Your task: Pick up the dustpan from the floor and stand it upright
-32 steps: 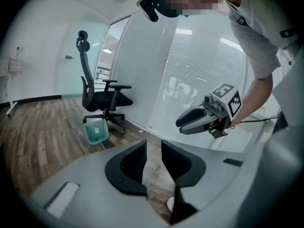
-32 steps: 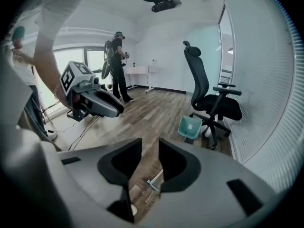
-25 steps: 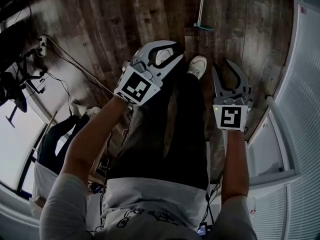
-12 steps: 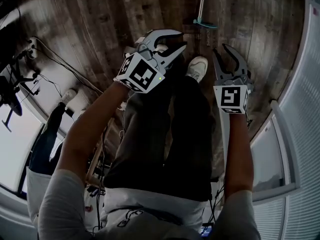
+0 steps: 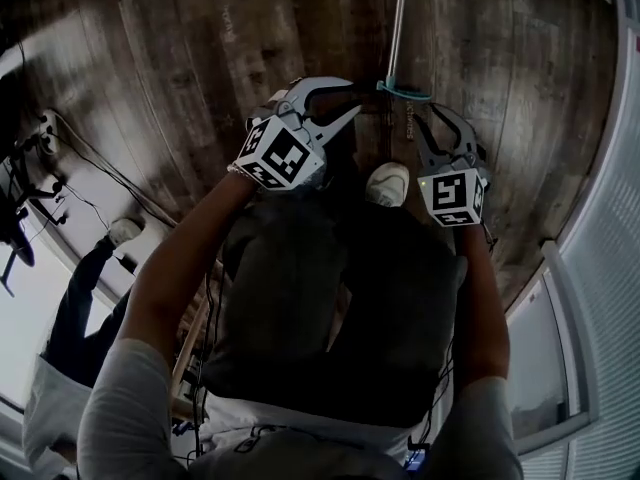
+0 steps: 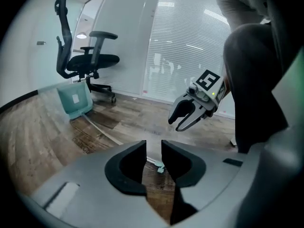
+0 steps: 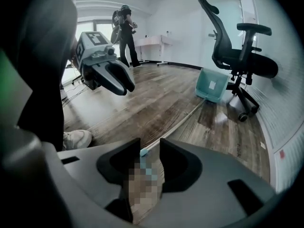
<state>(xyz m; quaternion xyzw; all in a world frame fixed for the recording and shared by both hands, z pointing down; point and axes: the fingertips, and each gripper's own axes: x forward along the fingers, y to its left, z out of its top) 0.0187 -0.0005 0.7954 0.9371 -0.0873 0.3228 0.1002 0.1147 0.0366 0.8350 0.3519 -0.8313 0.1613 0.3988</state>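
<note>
Tongs of left gripper (image 5: pixel 352 98) and right gripper (image 5: pixel 432 118) open, flanking dustpan handle (image 5: pixel 398 28) on floor (image 5: pixel 200 48)

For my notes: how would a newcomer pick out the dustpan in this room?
Find the black office chair. Beside its wheeled base sits the dustpan: a teal box-like pan, the only teal thing there, with a long pale handle stretching away from the chair.

Left tool (image 6: pixel 153 148) parted, teal dustpan (image 6: pixel 75 101), office chair (image 6: pixel 95 60)
</note>
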